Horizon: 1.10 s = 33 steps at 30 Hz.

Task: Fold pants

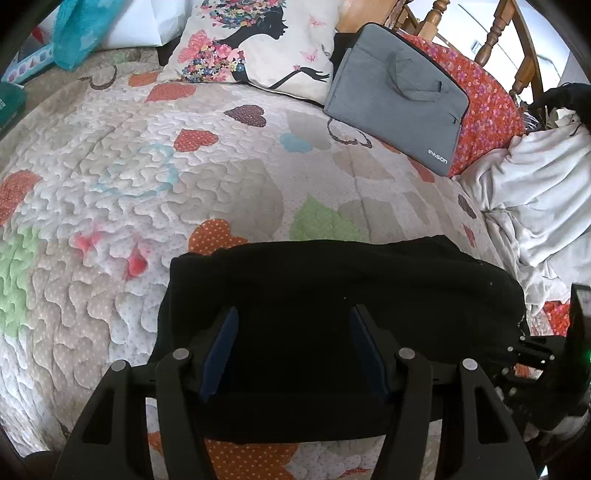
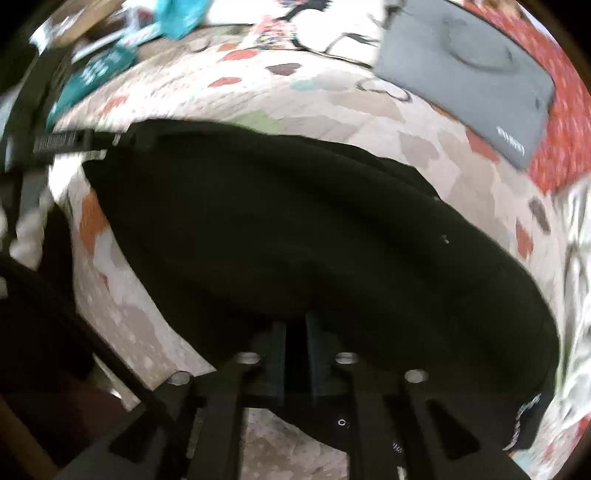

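The black pants (image 1: 332, 288) lie folded into a broad bundle on the quilted bedspread (image 1: 147, 177). My left gripper (image 1: 293, 332) hangs over the bundle's near left part. Its blue pads (image 1: 221, 343) stand wide apart, with the dark cloth below and between them and no pinch visible. The right wrist view is blurred. In it the pants (image 2: 295, 221) stretch across the middle, and my right gripper (image 2: 295, 343) sits at their near edge, its pads almost together on a thin strip of the black cloth. Part of the right tool's body (image 1: 546, 365) shows at the left view's right edge.
A grey laptop bag (image 1: 399, 99) and a printed pillow (image 1: 258, 40) lie at the far side of the bed. A crumpled white sheet (image 1: 535, 206) lies to the right beside a red floral cover (image 1: 487, 99). A wooden headboard (image 1: 495, 40) stands behind. Teal items (image 1: 77, 29) sit far left.
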Motion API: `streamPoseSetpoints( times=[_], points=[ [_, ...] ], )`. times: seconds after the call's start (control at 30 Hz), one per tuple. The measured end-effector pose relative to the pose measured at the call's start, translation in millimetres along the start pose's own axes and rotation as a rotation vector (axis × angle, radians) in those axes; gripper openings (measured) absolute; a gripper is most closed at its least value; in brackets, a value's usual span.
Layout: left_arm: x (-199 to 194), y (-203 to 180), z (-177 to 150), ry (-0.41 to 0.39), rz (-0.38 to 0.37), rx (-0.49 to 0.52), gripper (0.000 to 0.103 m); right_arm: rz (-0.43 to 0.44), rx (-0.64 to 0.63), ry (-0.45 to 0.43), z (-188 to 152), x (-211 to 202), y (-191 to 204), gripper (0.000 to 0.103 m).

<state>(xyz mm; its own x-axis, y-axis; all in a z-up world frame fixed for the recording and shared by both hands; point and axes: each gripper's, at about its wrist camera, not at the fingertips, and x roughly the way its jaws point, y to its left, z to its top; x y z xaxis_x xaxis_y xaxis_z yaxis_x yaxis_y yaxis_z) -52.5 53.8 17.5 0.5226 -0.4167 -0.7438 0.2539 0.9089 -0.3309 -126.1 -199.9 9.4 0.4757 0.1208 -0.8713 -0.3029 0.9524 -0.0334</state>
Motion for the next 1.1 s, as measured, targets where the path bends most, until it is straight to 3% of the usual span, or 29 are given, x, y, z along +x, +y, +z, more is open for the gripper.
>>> streamPoseSetpoints(
  times=[0.2, 0.3, 0.4, 0.47, 0.5, 0.57, 0.63, 0.7, 0.77, 0.8, 0.83, 0.87, 1.0, 1.1],
  points=[
    [-5.9, 3.8, 2.0, -0.014, -0.021, -0.021, 0.062, 0.156, 0.158, -0.034, -6.9, -31.5, -10.7, 0.004],
    [-11.3, 6.9, 3.4, -0.031, -0.028, -0.036, 0.062, 0.226, 0.173, -0.011, -17.0, -38.3, -0.3, 0.003],
    [-11.0, 10.9, 4.1, -0.026, -0.03, -0.055, 0.062, 0.21, 0.141, 0.061, -29.8, -28.2, 13.0, 0.003],
    [-11.7, 12.0, 3.9, -0.025, -0.028, -0.06, 0.062, 0.14, 0.099, 0.064, -33.9, -26.0, 20.0, 0.004],
    [-12.4, 11.7, 3.6, -0.027, -0.026, -0.057, 0.062, 0.096, 0.067, 0.035, -32.7, -29.8, 24.7, 0.007],
    [-13.6, 9.2, 2.5, -0.029, -0.024, -0.042, 0.062, 0.038, 0.024, -0.013, -27.8, -35.8, 30.6, 0.044],
    [-12.6, 5.1, 1.7, -0.024, -0.027, -0.028, 0.062, 0.003, -0.048, -0.068, -20.5, -39.8, 39.8, 0.059],
    [-10.6, 0.5, 0.5, -0.015, -0.027, -0.008, 0.062, -0.004, -0.111, -0.072, -11.4, -31.3, 47.9, 0.059],
    [-9.0, -4.1, -1.0, -0.012, -0.021, 0.015, 0.062, -0.034, -0.139, -0.07, -3.1, -18.9, 47.8, 0.055],
    [-8.8, -5.1, -1.5, -0.013, -0.016, 0.02, 0.062, -0.065, -0.144, -0.069, 0.6, -11.5, 47.0, 0.045],
    [-9.0, -5.9, -1.7, -0.018, -0.006, 0.024, 0.062, -0.077, -0.129, -0.059, 3.7, -4.1, 42.1, 0.012],
    [-9.6, -5.7, -1.7, -0.021, -0.004, 0.023, 0.062, -0.07, -0.096, -0.041, 7.0, 2.3, 36.6, 0.007],
    [-16.1, -7.2, 0.5, -0.018, -0.012, 0.004, 0.062, 0.027, 0.057, -0.061, 5.7, -13.2, 17.8, 0.007],
    [-19.1, -31.2, 0.8, -0.005, -0.067, 0.047, 0.062, 0.108, 0.114, -0.043, -5.0, -24.5, 15.1, 0.007]
  ],
)
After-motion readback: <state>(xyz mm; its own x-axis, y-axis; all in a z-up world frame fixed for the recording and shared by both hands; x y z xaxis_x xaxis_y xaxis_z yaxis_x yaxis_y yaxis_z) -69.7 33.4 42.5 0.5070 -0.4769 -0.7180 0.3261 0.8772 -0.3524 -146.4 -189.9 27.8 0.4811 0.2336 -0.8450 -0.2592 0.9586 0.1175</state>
